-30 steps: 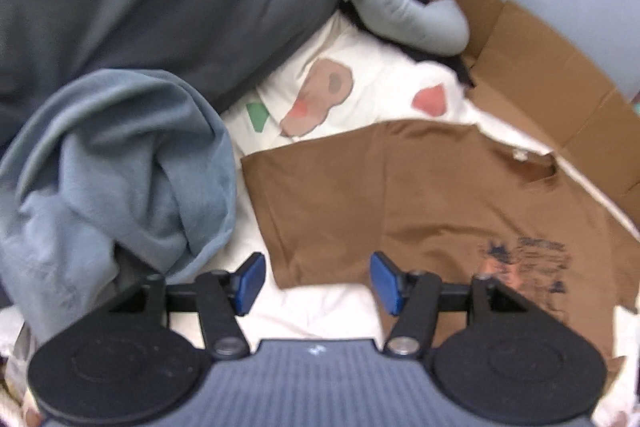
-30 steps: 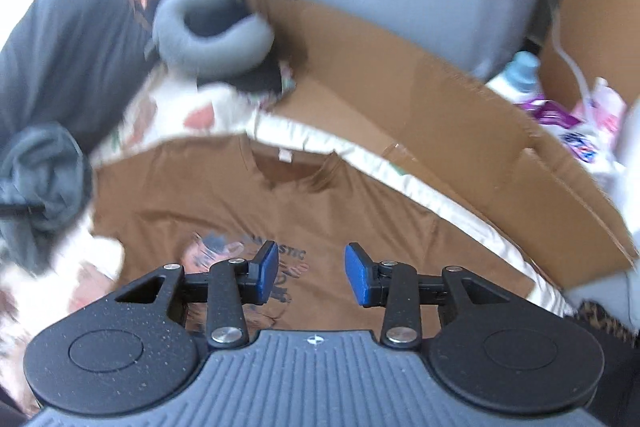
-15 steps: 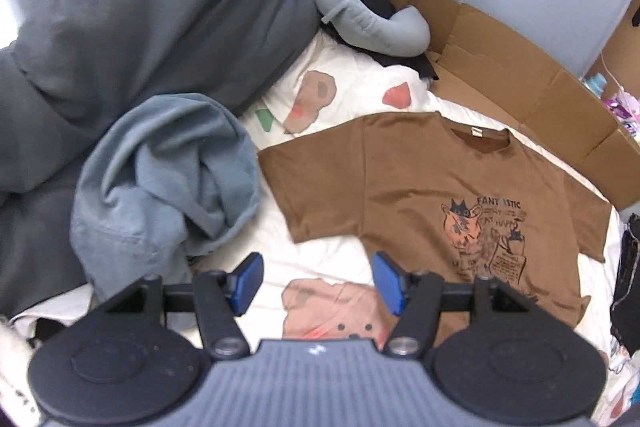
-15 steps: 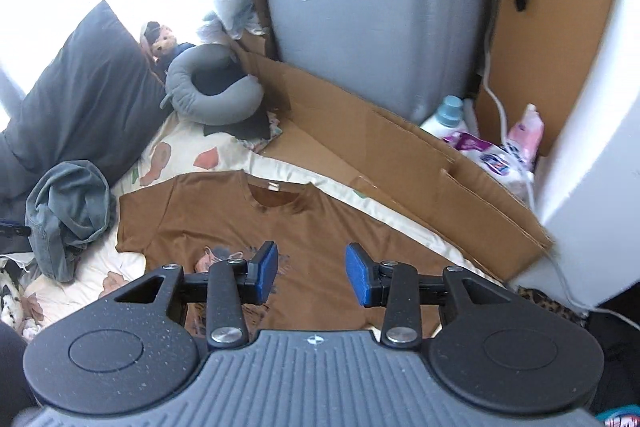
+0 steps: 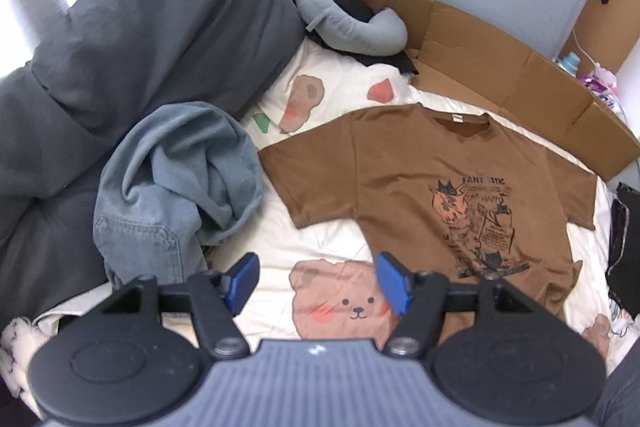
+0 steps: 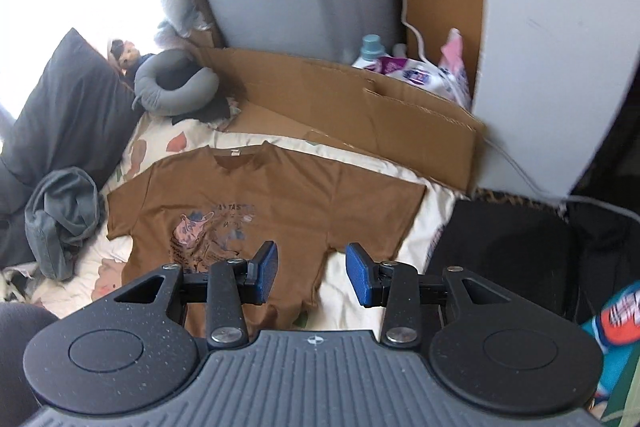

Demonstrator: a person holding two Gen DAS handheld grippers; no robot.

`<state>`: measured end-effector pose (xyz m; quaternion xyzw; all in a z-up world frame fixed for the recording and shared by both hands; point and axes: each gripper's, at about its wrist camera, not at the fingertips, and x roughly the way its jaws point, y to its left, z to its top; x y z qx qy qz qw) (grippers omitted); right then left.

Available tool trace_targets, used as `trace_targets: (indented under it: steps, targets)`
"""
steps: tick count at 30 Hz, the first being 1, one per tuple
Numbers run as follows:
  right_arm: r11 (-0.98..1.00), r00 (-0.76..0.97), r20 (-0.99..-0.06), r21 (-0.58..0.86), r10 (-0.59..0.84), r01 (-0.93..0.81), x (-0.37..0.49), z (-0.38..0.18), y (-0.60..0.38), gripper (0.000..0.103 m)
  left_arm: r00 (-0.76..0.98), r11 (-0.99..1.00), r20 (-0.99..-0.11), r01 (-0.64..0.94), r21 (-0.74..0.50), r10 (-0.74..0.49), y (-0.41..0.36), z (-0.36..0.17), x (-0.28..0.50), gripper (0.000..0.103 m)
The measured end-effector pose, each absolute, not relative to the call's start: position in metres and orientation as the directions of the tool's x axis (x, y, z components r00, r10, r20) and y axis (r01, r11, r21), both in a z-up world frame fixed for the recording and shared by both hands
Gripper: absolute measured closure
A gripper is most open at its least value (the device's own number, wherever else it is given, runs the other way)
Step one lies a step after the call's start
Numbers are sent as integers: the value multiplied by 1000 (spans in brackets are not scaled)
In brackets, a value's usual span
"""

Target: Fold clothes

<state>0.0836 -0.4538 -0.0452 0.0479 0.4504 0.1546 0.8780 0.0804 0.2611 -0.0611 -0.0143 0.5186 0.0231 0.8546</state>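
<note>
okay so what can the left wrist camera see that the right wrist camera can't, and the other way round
Only the left wrist view shows the left gripper, jaws open with nothing between them, and the bear print on the sheet below it. Only the right wrist view shows the right gripper, also open and empty, the white panel, and the dark cloth beside the bed. Both show the brown T-shirt lying flat, print up, the crumpled denim garment, the grey neck pillow and the flattened cardboard.
</note>
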Motion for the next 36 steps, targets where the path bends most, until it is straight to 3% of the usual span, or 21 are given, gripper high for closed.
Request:
trace_targets:
  steps: [11,18,29,34,36]
  targets:
    - [952,524,-801,189,291,-239,40,-68,-497,58,479,998,-877,-37,-45,-22,237,-85,60,35]
    - [950,539,-783,245,310,-191,6,-111,-495,58,463,998,-885,-8,-64,-53,219,-122,42,36]
    - [948,564,-763,282,316,-151,-26,-192,-469,59,409,986,-909,-102,-132,-80,223,-185,26,37]
    - [928,514,-773,322,372,-187,-31,-238,-440,63,375,985,-926,-130,-110,-54,226,-215,26,38]
    - [920,496,-775,334,391,-203,-32,-256,-427,72,363,986,-931,-129,-101,-48,224,-225,24,39]
